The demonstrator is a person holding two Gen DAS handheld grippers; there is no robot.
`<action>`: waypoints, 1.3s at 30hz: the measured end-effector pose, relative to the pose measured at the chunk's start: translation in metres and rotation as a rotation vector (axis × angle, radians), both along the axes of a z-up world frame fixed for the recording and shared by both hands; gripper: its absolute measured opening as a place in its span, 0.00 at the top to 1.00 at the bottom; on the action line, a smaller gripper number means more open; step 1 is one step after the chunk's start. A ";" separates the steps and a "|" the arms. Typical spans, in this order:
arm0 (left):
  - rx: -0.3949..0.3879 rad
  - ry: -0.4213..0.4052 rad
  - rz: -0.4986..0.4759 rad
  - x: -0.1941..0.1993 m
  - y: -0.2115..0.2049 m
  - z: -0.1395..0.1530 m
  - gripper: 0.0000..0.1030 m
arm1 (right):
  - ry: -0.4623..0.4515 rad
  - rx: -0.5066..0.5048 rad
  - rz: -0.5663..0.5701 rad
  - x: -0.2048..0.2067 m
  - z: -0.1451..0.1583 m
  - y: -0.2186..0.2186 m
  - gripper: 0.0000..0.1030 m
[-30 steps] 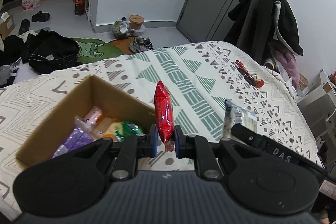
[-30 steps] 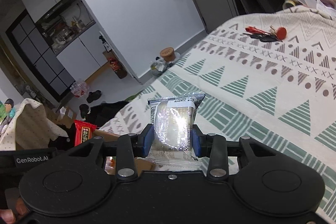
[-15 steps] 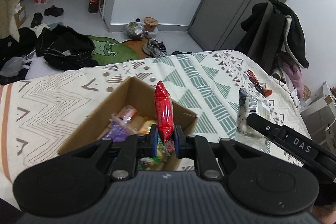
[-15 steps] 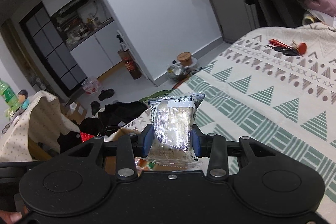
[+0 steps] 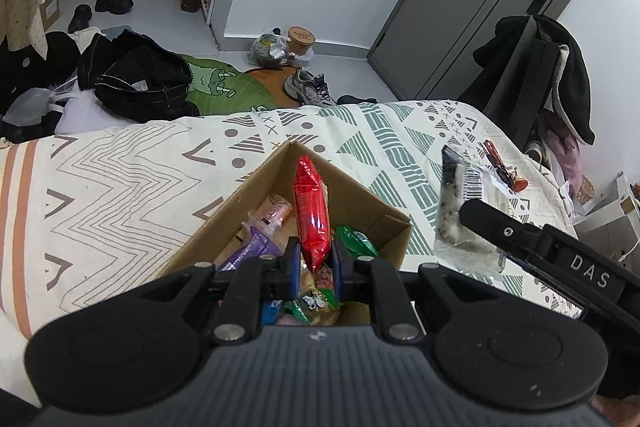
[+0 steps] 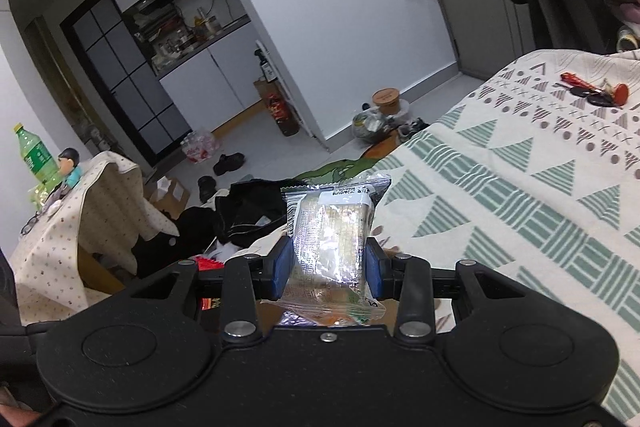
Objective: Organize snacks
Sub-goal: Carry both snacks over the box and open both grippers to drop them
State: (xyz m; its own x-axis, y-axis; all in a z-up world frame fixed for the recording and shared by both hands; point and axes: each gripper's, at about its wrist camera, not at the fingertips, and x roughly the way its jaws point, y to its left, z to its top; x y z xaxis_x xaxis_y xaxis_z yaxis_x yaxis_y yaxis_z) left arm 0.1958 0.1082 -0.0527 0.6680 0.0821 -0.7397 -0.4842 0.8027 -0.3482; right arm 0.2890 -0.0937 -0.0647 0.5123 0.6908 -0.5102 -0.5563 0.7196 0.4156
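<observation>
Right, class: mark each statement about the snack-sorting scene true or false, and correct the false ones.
1. The left gripper holds a red snack packet. True.
2. The cardboard box is empty. False: several snack packets already lie inside it.
3. The right gripper is shut on a clear-wrapped snack. True.
4. The box stands on the floor. False: it sits on the patterned bedspread.
5. A set of keys lies on the bedspread. True.
6. The red packet lies flat in the box. False: it is held upright between the fingers, above the box.
</observation>
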 end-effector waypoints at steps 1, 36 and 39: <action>-0.002 0.000 0.001 0.001 0.001 -0.001 0.86 | 0.004 0.001 0.003 0.000 -0.001 0.003 0.64; -0.034 0.051 0.048 0.022 0.055 -0.005 0.34 | 0.093 -0.040 0.045 0.022 -0.029 0.031 0.56; -0.017 0.043 0.053 0.014 0.053 0.003 0.24 | 0.089 -0.046 0.019 0.019 -0.028 0.020 0.56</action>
